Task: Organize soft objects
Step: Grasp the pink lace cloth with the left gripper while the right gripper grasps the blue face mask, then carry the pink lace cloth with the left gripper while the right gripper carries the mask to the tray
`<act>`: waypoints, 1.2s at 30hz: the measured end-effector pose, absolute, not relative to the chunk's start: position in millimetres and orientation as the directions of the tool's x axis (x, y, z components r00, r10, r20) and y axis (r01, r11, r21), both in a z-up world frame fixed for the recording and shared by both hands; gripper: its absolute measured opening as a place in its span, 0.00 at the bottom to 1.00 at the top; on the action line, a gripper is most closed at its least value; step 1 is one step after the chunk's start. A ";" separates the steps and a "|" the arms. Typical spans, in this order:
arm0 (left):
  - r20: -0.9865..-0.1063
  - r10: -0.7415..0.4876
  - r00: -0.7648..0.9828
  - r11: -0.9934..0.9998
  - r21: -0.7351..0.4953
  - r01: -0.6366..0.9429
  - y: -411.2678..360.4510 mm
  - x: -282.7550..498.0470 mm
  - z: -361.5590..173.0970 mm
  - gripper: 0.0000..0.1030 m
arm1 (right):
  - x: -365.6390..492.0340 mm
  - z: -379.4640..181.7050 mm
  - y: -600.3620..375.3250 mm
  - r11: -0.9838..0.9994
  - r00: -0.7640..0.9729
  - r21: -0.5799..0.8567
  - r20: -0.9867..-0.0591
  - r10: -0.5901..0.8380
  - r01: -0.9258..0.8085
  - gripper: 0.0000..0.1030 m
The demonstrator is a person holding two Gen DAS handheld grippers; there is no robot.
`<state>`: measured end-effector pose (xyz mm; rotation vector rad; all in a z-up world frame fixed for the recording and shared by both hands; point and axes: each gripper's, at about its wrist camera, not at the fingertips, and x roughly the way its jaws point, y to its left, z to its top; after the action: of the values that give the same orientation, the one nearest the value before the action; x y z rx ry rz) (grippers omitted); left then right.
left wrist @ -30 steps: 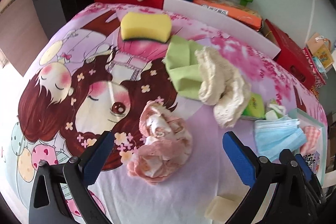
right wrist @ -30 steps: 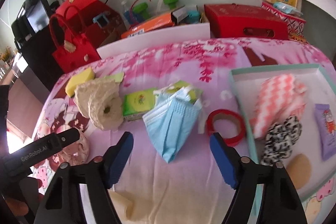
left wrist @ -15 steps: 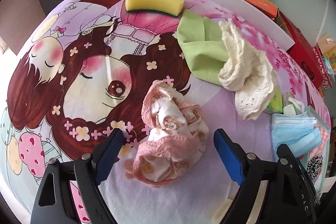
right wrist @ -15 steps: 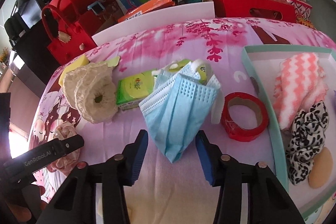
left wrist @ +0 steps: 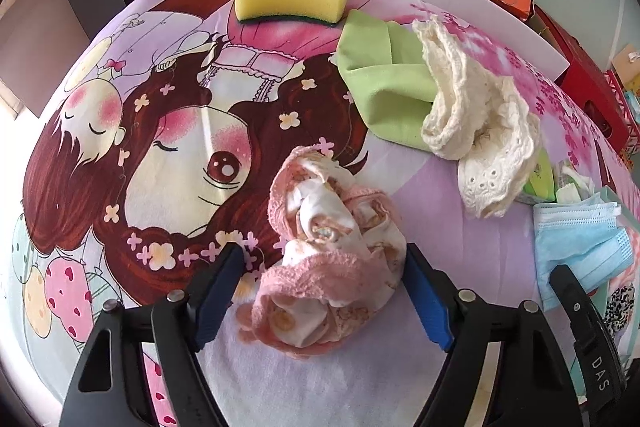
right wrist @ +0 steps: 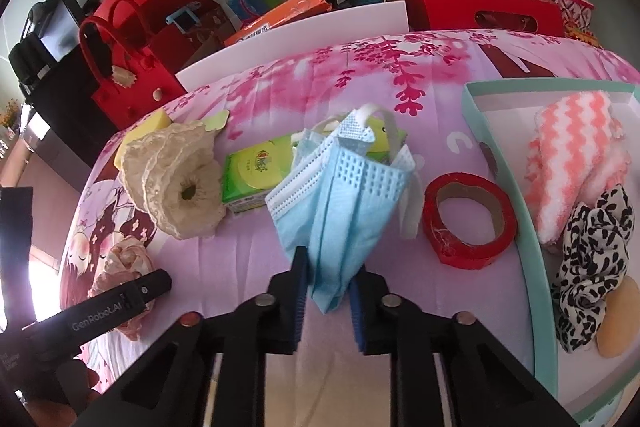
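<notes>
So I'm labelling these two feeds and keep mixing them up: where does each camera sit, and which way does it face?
Left wrist: on the left gripper, looking along its open fingers at the pink cloth; only gripper parts show.
Right wrist: on the right gripper, facing the blue mask it pinches and the tray; the left gripper's body shows.
Shared: mask, pink cloth, cream lace scrunchie.

The right tool (right wrist: 328, 301) closed its fingers onto the blue face mask (right wrist: 340, 195) (wide apart a second earlier), while the left tool (left wrist: 324, 291) moved in around the pink cloth (left wrist: 332, 255).
</notes>
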<state>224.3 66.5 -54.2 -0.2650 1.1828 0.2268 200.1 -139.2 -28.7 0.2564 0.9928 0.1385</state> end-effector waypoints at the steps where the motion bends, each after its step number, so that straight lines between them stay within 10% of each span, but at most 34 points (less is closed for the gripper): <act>1: -0.930 0.036 0.365 0.947 -0.085 -0.311 66.9 224.2 -54.3 0.72 | 200.1 -29.2 -139.6 0.961 0.539 0.277 -0.810 0.232 0.002 0.15; 15: -0.912 -0.048 0.408 0.944 -0.175 -0.279 50.8 221.8 -44.4 0.20 | 196.1 -28.8 -143.2 0.960 0.548 0.280 -0.805 0.230 0.009 0.11; 36: -0.789 -0.092 0.607 0.957 -0.238 -0.164 57.0 195.0 25.0 0.14 | 183.7 9.9 -160.9 0.942 0.628 0.334 -0.733 0.260 0.000 0.08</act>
<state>195.0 57.0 25.0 -0.3012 0.9213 0.0421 183.7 -160.9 9.9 0.3179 0.8823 0.1521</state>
